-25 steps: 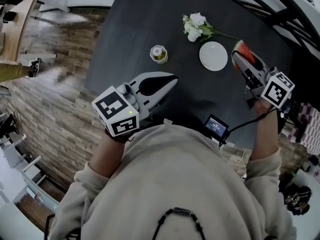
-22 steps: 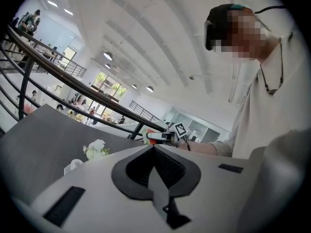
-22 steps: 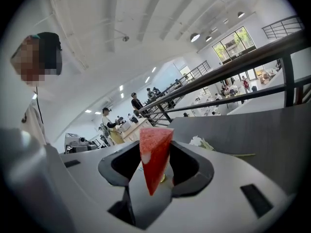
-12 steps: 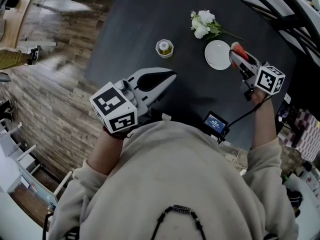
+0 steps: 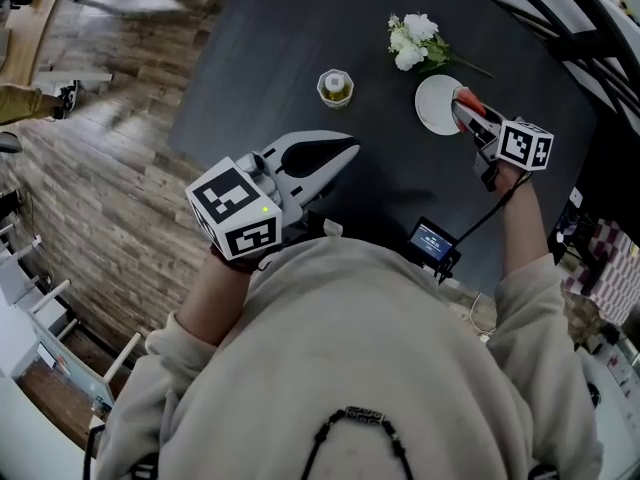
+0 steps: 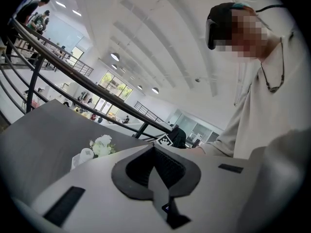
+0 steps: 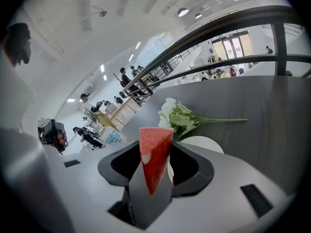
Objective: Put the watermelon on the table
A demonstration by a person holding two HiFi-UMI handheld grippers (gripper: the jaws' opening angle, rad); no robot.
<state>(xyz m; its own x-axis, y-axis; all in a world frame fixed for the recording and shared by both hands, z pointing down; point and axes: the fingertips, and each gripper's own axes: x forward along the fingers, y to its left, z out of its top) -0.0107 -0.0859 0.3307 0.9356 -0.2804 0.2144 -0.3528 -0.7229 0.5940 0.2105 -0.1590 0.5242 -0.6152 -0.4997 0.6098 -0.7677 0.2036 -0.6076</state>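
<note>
A red wedge of watermelon (image 7: 154,157) is clamped upright between the jaws of my right gripper (image 7: 155,147), its point facing down into the jaws. In the head view this right gripper (image 5: 466,106) hangs over the right rim of a white plate (image 5: 436,106) on the dark table (image 5: 270,58), with the watermelon (image 5: 468,99) showing red at its tips. My left gripper (image 5: 348,149) is held near my body over the table's near part. Its jaws meet at the tips with nothing between them, as the left gripper view (image 6: 154,147) also shows.
White flowers (image 5: 414,42) with a green stem lie beyond the plate. A small jar (image 5: 335,87) stands left of the plate. A small device with a lit screen (image 5: 433,243) and its cable sits at the near table edge. Wood floor lies to the left.
My right gripper has come down with the watermelon, from above the table's right side to the plate's rim. The left gripper has stayed about where it was.
</note>
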